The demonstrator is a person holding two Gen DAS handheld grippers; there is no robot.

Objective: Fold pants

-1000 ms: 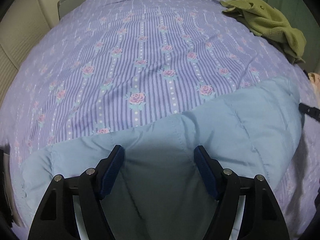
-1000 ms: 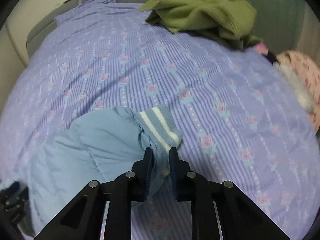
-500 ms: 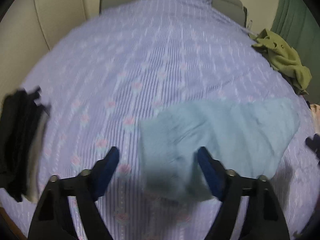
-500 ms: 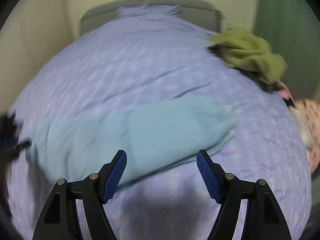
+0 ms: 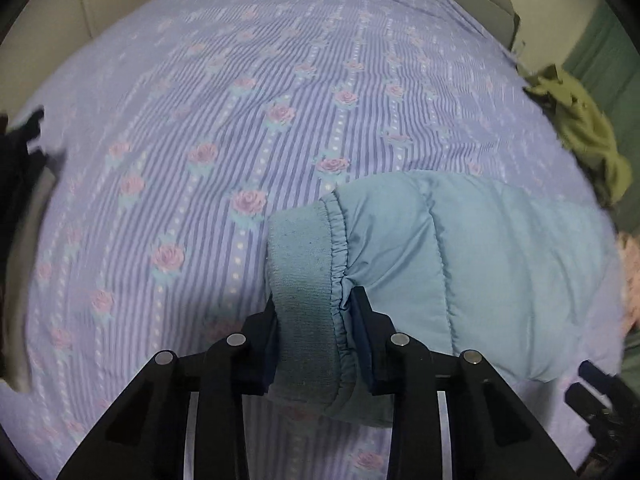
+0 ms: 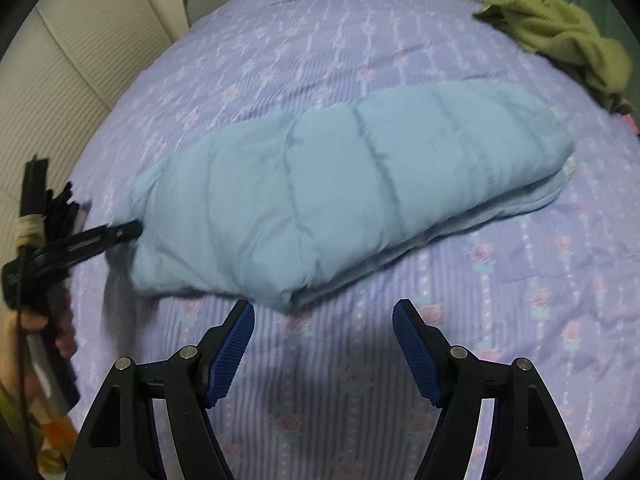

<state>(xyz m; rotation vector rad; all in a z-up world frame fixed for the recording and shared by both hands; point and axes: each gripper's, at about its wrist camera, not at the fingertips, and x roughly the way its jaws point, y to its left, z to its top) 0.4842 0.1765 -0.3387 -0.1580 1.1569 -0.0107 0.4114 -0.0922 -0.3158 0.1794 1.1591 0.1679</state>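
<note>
Light-blue quilted pants point(image 6: 344, 196) lie folded along their length on the bed sheet point(image 5: 208, 128), a lilac striped cloth printed with roses. They stretch from near left to far right across the middle of the bed. The ribbed cuff point(image 5: 304, 292) at their left end sits between the pads of the left gripper point(image 5: 314, 332); its jaws are closing and the pads press on the knit band from both sides. The right gripper point(image 6: 323, 354) hovers over bare sheet just near of the pants, jaws wide apart, nothing between them, apart from the cloth. In the right wrist view the left gripper shows at the pants' left end, a hand point(image 6: 28, 328) beneath it. An olive-green garment point(image 6: 560, 36) lies crumpled at the far right, well apart from the pants.
</note>
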